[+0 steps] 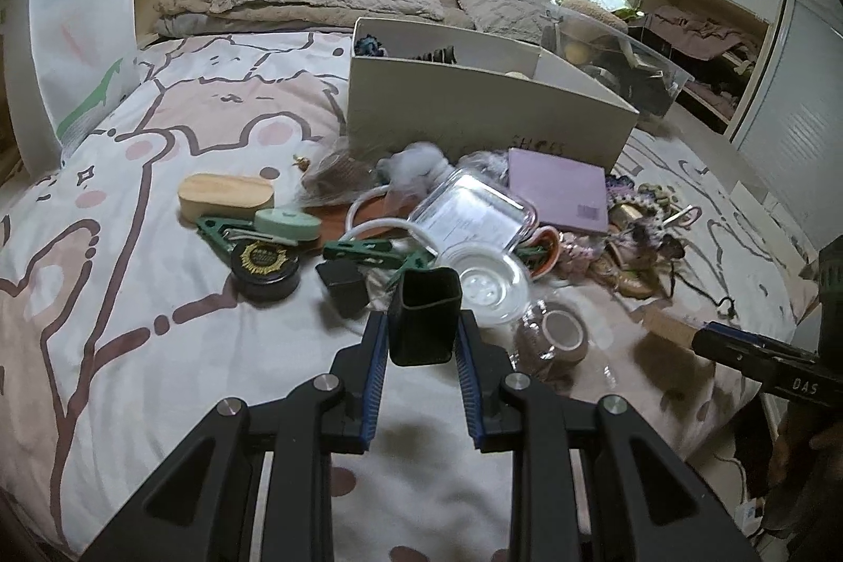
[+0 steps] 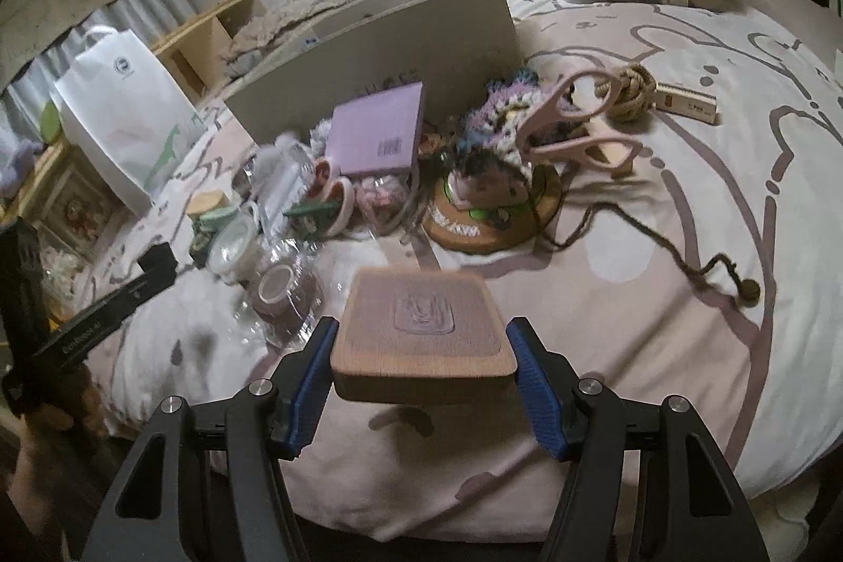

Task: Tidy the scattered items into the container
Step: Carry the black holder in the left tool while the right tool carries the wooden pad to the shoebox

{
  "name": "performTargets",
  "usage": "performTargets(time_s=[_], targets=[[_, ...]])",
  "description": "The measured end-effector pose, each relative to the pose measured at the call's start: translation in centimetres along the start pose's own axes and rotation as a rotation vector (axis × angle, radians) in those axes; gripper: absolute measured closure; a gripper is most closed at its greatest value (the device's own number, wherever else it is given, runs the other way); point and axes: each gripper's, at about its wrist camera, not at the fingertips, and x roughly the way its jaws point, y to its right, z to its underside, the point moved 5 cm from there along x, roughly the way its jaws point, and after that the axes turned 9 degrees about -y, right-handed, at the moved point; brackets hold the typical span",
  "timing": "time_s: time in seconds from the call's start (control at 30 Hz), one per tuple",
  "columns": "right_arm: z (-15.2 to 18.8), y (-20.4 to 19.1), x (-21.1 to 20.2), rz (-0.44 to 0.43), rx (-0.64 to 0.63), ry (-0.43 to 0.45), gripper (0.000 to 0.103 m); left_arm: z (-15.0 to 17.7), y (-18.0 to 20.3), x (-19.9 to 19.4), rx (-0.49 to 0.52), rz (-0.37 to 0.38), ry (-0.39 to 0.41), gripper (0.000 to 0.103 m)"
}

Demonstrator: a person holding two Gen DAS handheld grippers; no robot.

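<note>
Two things were held above the bed (image 1: pixel 158 204); the left hand-held gripper (image 1: pixel 424 341) was clamped on a small black square cup (image 1: pixel 425 317), open-topped, matte and upright between the blue pads; the right hand-held gripper (image 2: pixel 424 351) was clamped on a flat wooden coaster (image 2: pixel 421 330) with rounded corners, a pale edge and an embossed emblem on its face; the beige cardboard box (image 1: pixel 484 109) stood beyond the clutter, behind a lilac booklet (image 1: pixel 558 188) leaning against its front wall.
</note>
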Motion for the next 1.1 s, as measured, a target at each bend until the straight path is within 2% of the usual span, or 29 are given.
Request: performTargets(time_s=[0.67,1.1], targets=[[-6.7,-0.9,-2.5,-0.099,-0.011,0.100,0.038,-6.2,2.3,0.1,-0.019,0.013,0.061,0.078],[-13.0,-1.1,-2.1,-0.147,0.002,0.061,0.038,-13.3,3.6,2.2,-0.021,0.050,0.040,0.078]])
